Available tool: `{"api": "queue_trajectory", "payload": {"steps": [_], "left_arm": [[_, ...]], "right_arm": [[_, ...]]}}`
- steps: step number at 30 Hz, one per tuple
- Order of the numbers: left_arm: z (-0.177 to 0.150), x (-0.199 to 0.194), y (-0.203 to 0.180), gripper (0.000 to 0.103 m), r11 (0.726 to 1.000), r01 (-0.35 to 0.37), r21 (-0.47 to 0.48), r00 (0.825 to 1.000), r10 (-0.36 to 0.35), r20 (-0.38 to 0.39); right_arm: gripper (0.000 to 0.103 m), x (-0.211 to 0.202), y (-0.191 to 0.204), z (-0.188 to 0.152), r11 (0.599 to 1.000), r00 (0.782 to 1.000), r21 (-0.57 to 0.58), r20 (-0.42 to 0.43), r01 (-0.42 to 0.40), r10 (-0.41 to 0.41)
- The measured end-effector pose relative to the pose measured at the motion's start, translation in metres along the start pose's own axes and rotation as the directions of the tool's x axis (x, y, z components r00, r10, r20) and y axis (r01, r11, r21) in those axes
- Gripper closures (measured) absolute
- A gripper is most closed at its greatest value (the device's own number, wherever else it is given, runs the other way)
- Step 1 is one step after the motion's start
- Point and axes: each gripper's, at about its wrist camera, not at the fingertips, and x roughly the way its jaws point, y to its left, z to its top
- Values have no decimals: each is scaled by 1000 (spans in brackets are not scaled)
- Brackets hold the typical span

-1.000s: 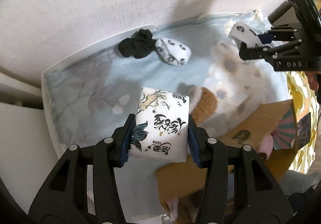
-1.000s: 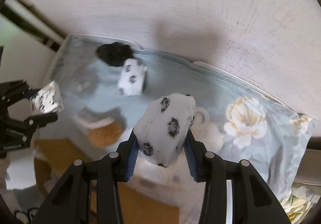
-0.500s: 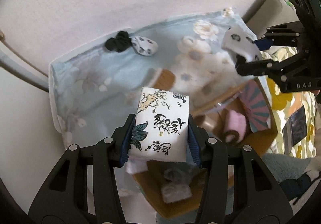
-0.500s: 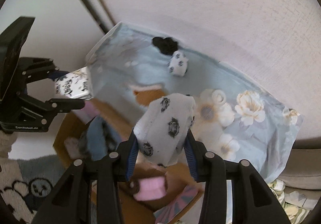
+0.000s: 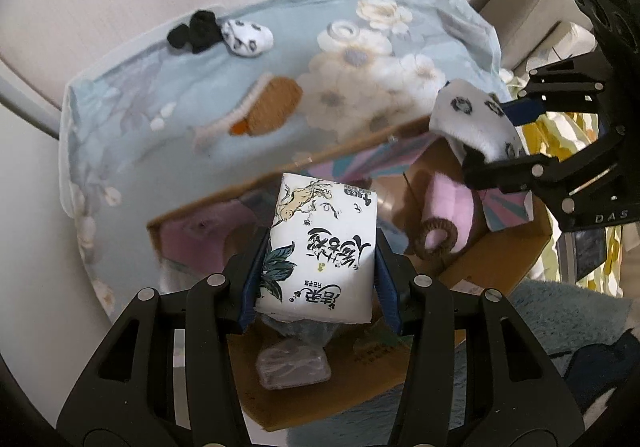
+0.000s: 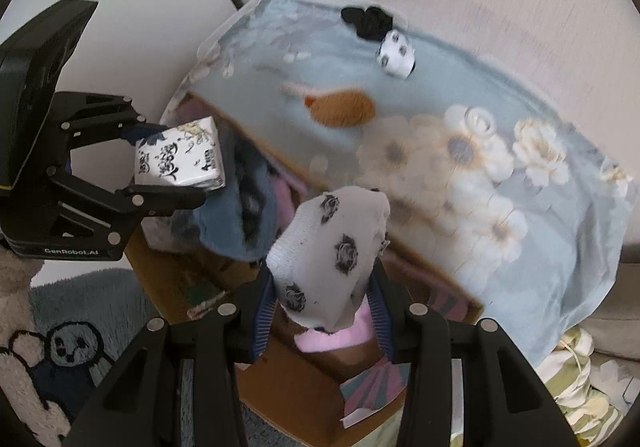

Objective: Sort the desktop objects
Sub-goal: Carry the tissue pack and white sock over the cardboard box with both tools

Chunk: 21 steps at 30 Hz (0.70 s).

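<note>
On the left, my left gripper (image 5: 318, 259) is closed on a white tissue pack (image 5: 320, 247) printed with black lettering and leaves, held just above the open cardboard box (image 5: 516, 271). The box stands against the front edge of a table under a pale blue flowered cloth (image 5: 132, 87).

Some things already lie in the box: a pink roll (image 5: 448, 203), a brown hair tie (image 5: 436, 237), a clear wrapped packet (image 5: 294, 365) and something blue and fluffy (image 6: 236, 215) (I cannot tell what it is).

Further right, my right gripper (image 6: 324, 291) is closed on a white sock with dark flower spots (image 6: 332, 247), also over the box.

Neither item has been let go. Still out on the cloth are a black bundle (image 5: 196, 31), touching a spotted white sock (image 5: 248, 39) at the far edge, and a brown and white piece (image 5: 268, 107) nearer the middle. By my judgement the sorting is roughly half done: two items to drop, three more to collect.
</note>
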Motion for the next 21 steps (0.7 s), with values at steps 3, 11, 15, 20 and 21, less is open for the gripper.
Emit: {"api": "queue_trajectory", "payload": {"steps": [3, 11, 15, 20, 21], "left_arm": [[-7, 9, -2, 58, 1000, 3, -2, 1000, -3, -20], [-17, 23, -8, 58, 1000, 4, 8, 999, -4, -49], [-18, 23, -8, 58, 1000, 4, 10, 999, -3, -48], [-20, 18, -8, 58, 1000, -12, 23, 999, 13, -42], [-20, 16, -7, 58, 1000, -15, 24, 999, 16, -39]], "right_arm": [[63, 9, 3, -8, 1000, 1000, -5, -23, -5, 5], [63, 25, 8, -18, 1000, 998, -19, -65, -9, 7], [63, 25, 12, -20, 1000, 998, -25, -65, -12, 10], [63, 20, 18, -21, 999, 999, -38, -55, -4, 1], [63, 18, 19, -21, 999, 999, -39, -51, -3, 1]]}}
